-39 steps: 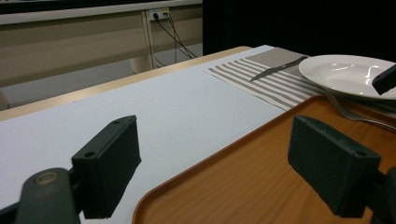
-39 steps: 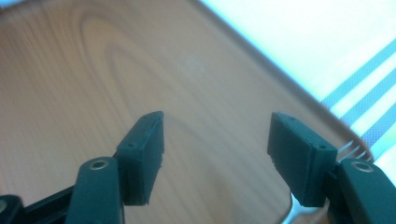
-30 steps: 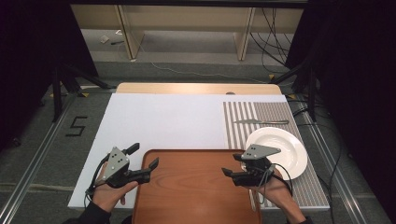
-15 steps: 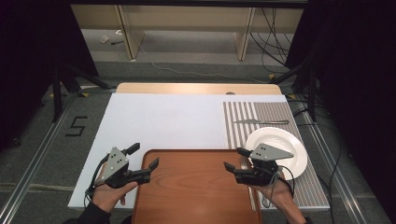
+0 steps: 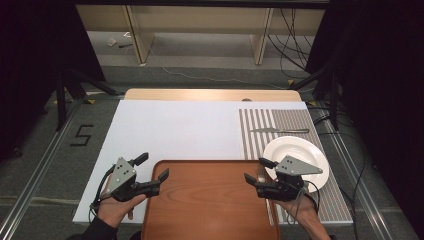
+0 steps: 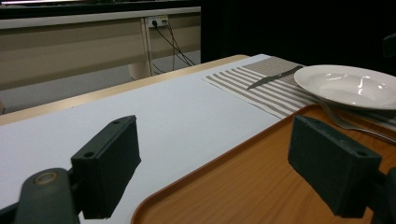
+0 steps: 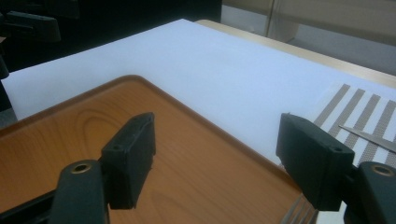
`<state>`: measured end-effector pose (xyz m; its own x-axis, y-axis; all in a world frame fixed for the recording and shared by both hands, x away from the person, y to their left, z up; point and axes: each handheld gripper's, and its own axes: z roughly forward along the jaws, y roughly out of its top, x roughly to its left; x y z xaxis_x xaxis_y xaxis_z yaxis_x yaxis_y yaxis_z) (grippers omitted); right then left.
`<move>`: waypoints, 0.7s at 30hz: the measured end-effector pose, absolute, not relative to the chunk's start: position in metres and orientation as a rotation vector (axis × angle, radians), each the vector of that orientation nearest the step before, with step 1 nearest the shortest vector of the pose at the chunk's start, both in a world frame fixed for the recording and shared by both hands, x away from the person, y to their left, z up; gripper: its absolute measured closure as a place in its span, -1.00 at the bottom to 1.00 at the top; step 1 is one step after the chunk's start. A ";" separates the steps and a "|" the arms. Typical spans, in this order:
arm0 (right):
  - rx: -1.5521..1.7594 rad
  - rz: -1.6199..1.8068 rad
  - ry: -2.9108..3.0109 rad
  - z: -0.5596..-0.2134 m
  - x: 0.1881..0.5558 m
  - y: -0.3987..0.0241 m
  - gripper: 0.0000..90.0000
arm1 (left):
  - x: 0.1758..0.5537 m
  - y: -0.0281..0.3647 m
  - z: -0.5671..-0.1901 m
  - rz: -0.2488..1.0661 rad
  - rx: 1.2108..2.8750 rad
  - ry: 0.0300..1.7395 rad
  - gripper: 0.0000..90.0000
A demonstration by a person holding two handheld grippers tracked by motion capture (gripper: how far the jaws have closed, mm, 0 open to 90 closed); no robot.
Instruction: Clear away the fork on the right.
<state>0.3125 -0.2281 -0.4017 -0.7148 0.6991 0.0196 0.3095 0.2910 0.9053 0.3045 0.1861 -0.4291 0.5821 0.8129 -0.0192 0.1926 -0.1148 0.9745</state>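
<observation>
Tray [image 5: 210,200] sits at the bottom centre of the high view, between 2 grippers. Left gripper [image 5: 152,174] straddles its left rim, jaws wide and empty; right gripper [image 5: 258,170] hovers over its right rim beside the fork [image 5: 263,175] and plate [image 5: 295,160], jaws wide, holding nothing. Lowering both evenly before closing should keep the lift level. Against the earlier frame, the right jaws have just been opening.
</observation>
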 end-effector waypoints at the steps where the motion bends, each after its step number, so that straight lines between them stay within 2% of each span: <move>1: 0.904 1.406 2.178 -0.402 0.312 -0.229 -0.37 | 0.304 0.186 -0.429 0.657 1.636 0.856 -0.64; 21: 0.930 1.442 2.073 -0.398 0.305 -0.239 -0.45 | 0.305 0.185 -0.430 0.655 1.641 0.851 -0.64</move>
<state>0.3051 -0.2393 -0.3983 -0.6736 0.7389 0.0167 0.2726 0.2274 0.9349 0.3046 0.1846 -0.4296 0.5859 0.8102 -0.0157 0.1923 -0.1202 0.9739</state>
